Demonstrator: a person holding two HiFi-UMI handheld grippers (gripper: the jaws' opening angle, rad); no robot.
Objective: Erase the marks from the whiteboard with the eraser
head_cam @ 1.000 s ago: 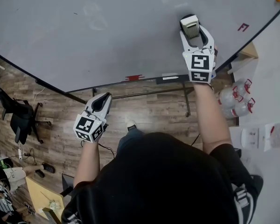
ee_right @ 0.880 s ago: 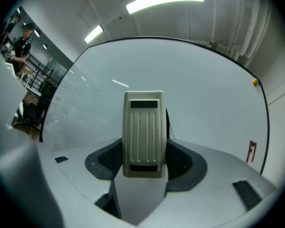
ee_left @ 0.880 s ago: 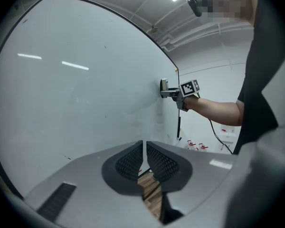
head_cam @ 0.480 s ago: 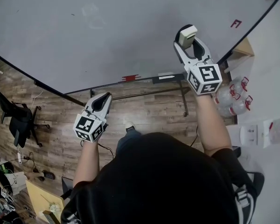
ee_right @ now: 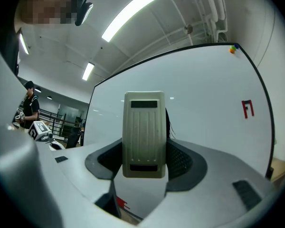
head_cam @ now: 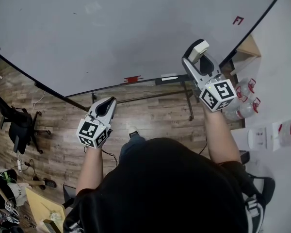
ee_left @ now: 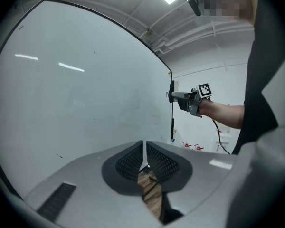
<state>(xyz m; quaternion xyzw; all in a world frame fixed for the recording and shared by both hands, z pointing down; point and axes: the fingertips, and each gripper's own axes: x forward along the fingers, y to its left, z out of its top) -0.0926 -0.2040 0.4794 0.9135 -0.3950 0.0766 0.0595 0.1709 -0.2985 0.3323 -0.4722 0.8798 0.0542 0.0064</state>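
The whiteboard [head_cam: 111, 28] fills the upper head view, mostly wiped, with faint smudges near its top and a red mark [head_cam: 238, 20] at its right end. My right gripper [head_cam: 198, 52] is shut on a beige eraser [head_cam: 197, 50] near the board's lower right edge; whether it touches the board is unclear. In the right gripper view the eraser [ee_right: 143, 133] stands upright between the jaws, the red mark [ee_right: 247, 109] to its right. My left gripper [head_cam: 105, 105] hangs below the board, shut and holding nothing [ee_left: 145, 153]. The left gripper view shows the right gripper [ee_left: 186, 99] past the board's edge.
A board tray with a red item [head_cam: 132, 79] runs along the board's lower edge. Water bottles [head_cam: 245, 101] stand on the floor at right. A black office chair [head_cam: 19, 123] sits at left. A person [ee_right: 30, 106] stands far off in the right gripper view.
My right gripper with the eraser has moved down and to the right across the board, toward its lower right edge, and has tilted. The left gripper has stayed put.
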